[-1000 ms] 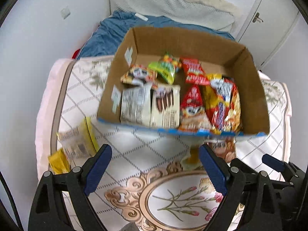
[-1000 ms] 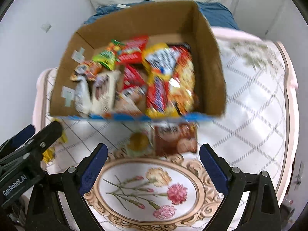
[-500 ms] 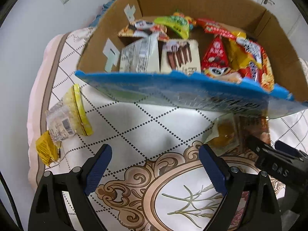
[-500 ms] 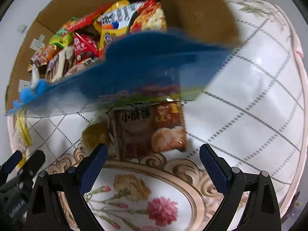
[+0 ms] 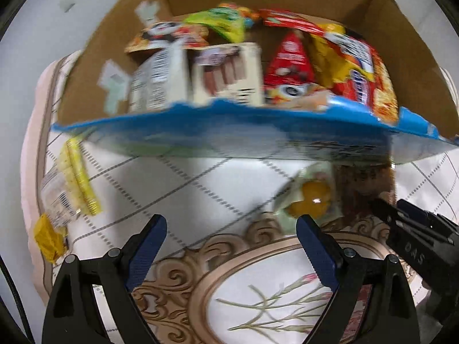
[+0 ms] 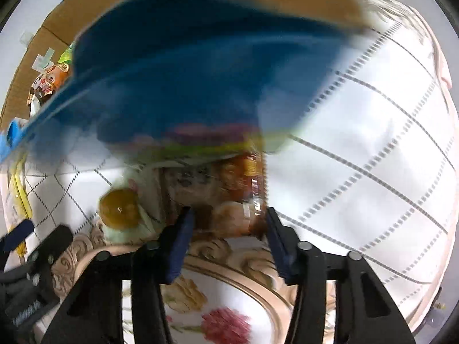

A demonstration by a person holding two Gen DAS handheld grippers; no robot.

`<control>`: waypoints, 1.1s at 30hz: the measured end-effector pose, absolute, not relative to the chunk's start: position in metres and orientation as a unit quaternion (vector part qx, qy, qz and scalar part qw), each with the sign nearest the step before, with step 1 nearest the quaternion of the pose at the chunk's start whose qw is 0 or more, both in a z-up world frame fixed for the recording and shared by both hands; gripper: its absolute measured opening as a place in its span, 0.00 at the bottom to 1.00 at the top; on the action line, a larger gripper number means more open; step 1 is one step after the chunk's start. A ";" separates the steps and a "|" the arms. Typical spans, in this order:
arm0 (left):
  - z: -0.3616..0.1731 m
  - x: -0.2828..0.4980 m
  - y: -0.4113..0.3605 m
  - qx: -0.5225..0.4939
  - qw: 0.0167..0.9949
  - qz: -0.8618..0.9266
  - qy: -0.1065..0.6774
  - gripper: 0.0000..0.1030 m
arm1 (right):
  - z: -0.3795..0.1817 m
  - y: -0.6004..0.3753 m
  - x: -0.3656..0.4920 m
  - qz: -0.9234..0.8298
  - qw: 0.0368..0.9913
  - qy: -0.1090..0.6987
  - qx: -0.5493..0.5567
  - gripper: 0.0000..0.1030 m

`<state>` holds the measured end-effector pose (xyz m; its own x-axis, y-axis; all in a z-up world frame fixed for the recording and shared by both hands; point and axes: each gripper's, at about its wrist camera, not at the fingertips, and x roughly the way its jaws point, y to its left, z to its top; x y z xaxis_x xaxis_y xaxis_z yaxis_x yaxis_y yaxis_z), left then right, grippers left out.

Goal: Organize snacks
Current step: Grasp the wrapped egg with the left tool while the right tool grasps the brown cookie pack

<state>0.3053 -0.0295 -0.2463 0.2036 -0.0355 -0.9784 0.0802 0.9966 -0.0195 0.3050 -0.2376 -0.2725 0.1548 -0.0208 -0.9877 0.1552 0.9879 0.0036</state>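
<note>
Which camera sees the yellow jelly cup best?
The left wrist view: the yellow jelly cup lies sharp and whole in front of the cardboard box. The right wrist view shows it blurrier, at the picture's left.

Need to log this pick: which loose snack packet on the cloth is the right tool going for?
The brown packet, by the box's blue front. The right tool is closing around its near edge; the yolk packet lies beside it, outside the jaws.

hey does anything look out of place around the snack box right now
Yes. Several snacks lie outside the cardboard box: a brown packet and a clear pack with a yellow piece beside it at the front wall, and yellow-edged packs near the cloth's left edge. The right gripper is closing around the brown packet.
</note>
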 end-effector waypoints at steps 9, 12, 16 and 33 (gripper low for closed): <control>-0.282 0.333 -0.074 0.019 0.735 -0.090 0.672 0.90 | -0.270 -0.278 0.281 -0.061 0.741 0.659 0.110 0.54; -0.289 0.335 -0.083 0.014 0.735 -0.103 0.670 0.82 | -0.266 -0.284 0.278 -0.059 0.744 0.654 0.124 0.64; -0.290 0.330 -0.082 0.022 0.738 -0.106 0.667 0.58 | -0.262 -0.288 0.278 -0.055 0.752 0.643 0.137 0.77; -0.292 0.279 0.002 0.019 0.747 -0.025 0.664 0.58 | -0.291 -0.191 0.329 -0.084 0.777 0.624 0.003 0.86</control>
